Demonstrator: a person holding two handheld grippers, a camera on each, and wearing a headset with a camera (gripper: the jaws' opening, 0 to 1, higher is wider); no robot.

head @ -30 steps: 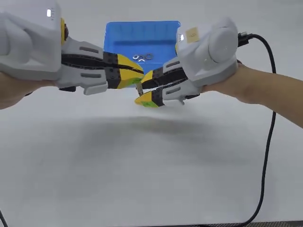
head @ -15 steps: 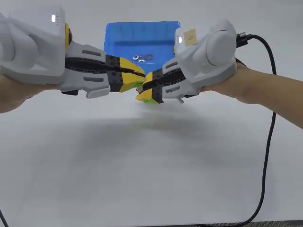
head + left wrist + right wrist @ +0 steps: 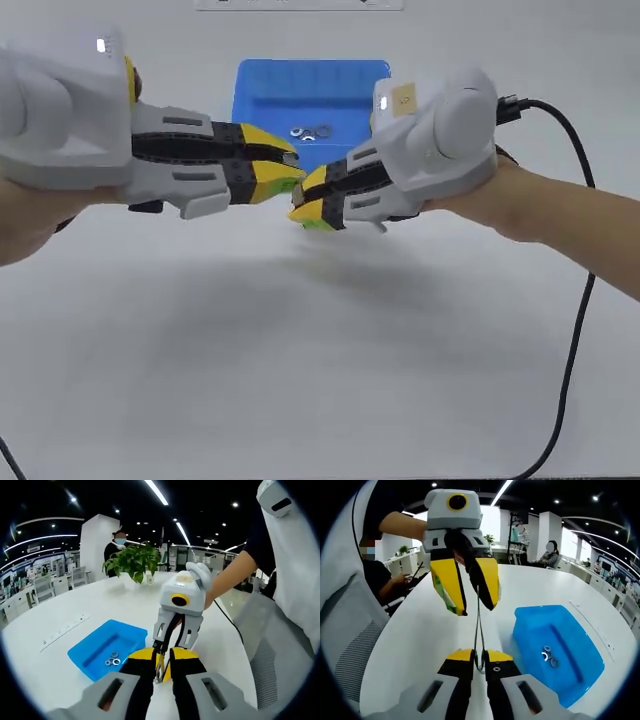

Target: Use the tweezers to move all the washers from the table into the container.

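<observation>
Several washers (image 3: 310,131) already lie in the blue container (image 3: 260,85), and the white table (image 3: 300,350) looks bare, so I judge the job all but done. The tweezers (image 3: 478,630) hang in mid-air, just short of the container. My right gripper (image 3: 303,205) is clenched on their joined end, my left gripper (image 3: 293,166) pinching their legs. A tan label (image 3: 405,98) sits on the right gripper, too small to read.

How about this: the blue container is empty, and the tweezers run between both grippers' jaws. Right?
Not empty: the right gripper view shows washers lying in the blue container. The tweezers do run between the jaws of the left gripper and the right gripper.
</observation>
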